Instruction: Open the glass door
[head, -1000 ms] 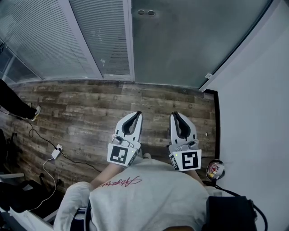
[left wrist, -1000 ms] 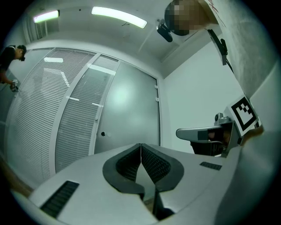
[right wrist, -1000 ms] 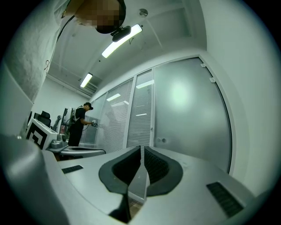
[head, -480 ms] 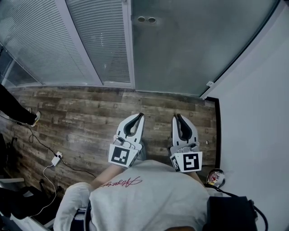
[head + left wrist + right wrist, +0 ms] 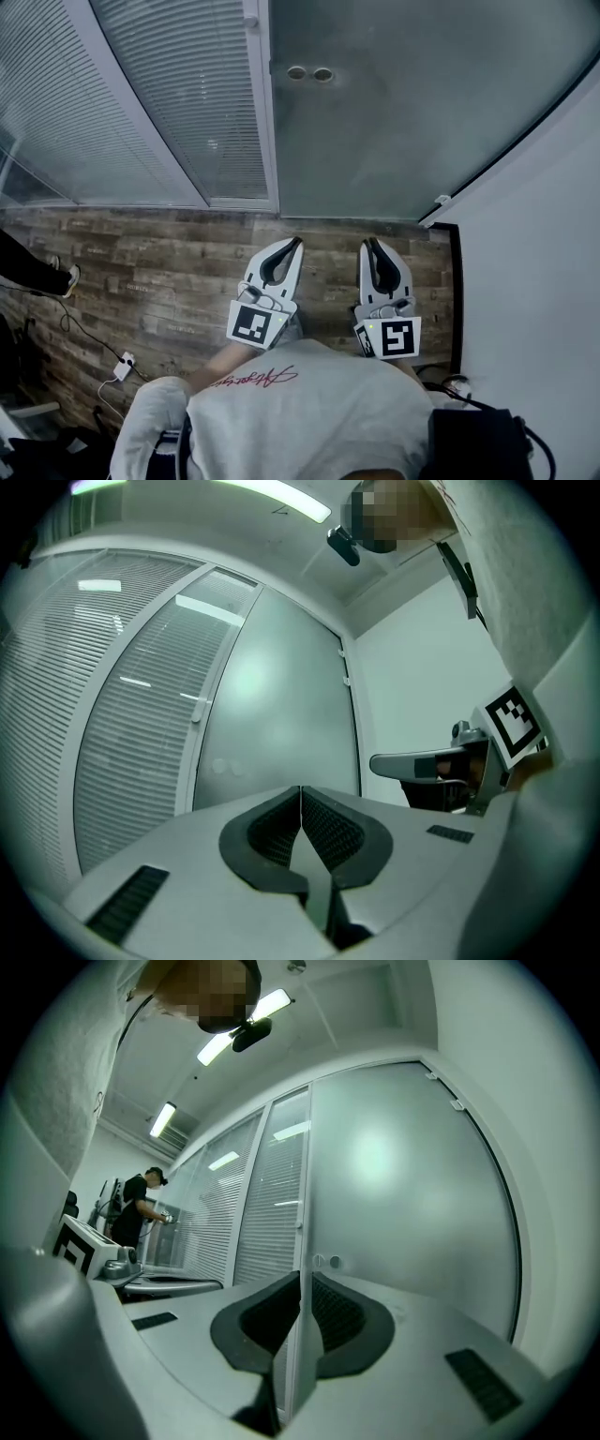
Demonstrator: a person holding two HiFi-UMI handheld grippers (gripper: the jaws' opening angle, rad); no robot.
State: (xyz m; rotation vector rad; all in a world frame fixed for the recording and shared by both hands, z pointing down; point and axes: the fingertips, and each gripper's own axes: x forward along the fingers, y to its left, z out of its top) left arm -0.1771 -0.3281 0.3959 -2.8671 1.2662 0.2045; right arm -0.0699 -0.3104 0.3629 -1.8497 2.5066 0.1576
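A frosted glass door point(image 5: 394, 122) stands shut ahead of me, between a slatted glass wall and a white wall. Two round fittings point(image 5: 310, 73) sit near the door's left edge; they also show on the door point(image 5: 412, 1194) as fittings point(image 5: 326, 1262) in the right gripper view. My left gripper point(image 5: 292, 246) is shut with nothing in it, held level over the wooden floor, short of the door. Beside it my right gripper point(image 5: 368, 246) is shut and empty too. In the left gripper view the door point(image 5: 281, 724) fills the middle and the left gripper point(image 5: 301, 794) points at it.
A glass wall with blinds point(image 5: 150, 103) runs to the left of the door. A white wall point(image 5: 534, 244) closes the right side. On the wooden floor point(image 5: 159, 272) lies a cable with a white plug point(image 5: 123, 367). A person point(image 5: 136, 1206) stands far off to the left.
Both grippers and I have moved forward toward the door; the door and its round fittings now stand larger and lower in the head view. Both grippers stayed shut.
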